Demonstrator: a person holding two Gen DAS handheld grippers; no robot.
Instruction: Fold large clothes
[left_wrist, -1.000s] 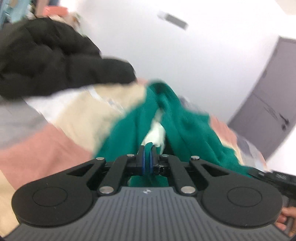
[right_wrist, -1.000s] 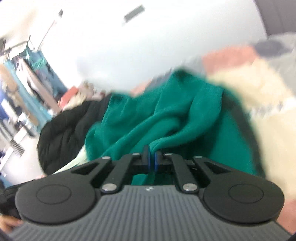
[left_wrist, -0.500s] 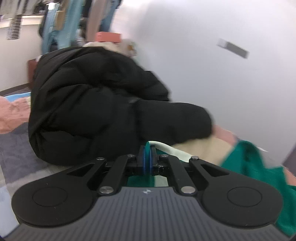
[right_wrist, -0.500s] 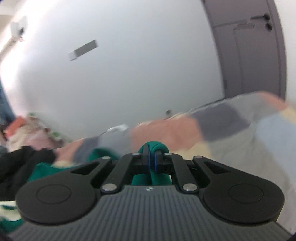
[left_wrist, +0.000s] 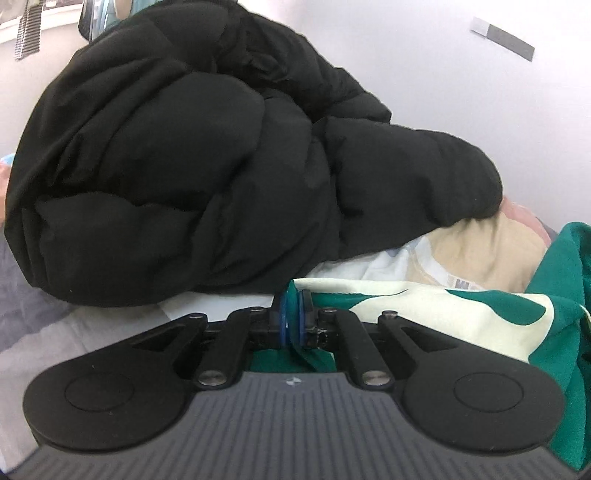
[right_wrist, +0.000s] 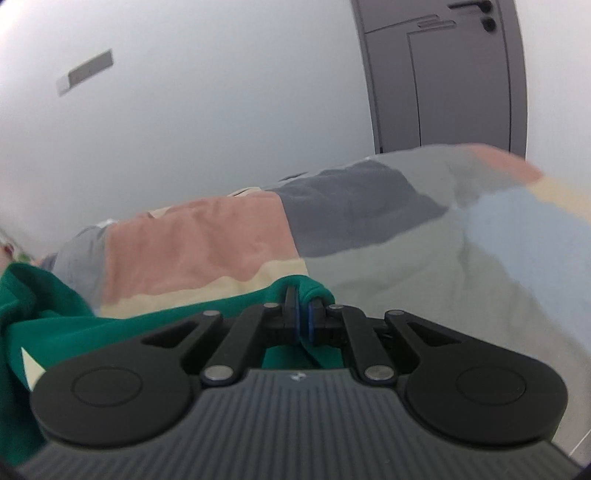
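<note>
Both grippers are clamped tight on the same green garment (left_wrist: 480, 314), a teal-green piece with pale cream patches, which lies stretched low across the patchwork bedspread (right_wrist: 388, 266). The left gripper (left_wrist: 294, 314) pinches an edge where green meets cream, its blue-padded fingers (left_wrist: 283, 314) pressed together with only the thin fabric between them. Just beyond that pinched edge, a bulky black puffer jacket (left_wrist: 221, 155) sits heaped on the bedspread, with the white wall behind it. The garment runs away from the jacket toward the right gripper (right_wrist: 301, 314), which nips a rolled green fold; its jaws are likewise closed narrow on the cloth. Past that fold the bedspread shows pink, cream, grey and pale blue panels, somewhat blurred at the far end. A grey door (right_wrist: 443, 74) stands in the wall beyond the bedspread.
</note>
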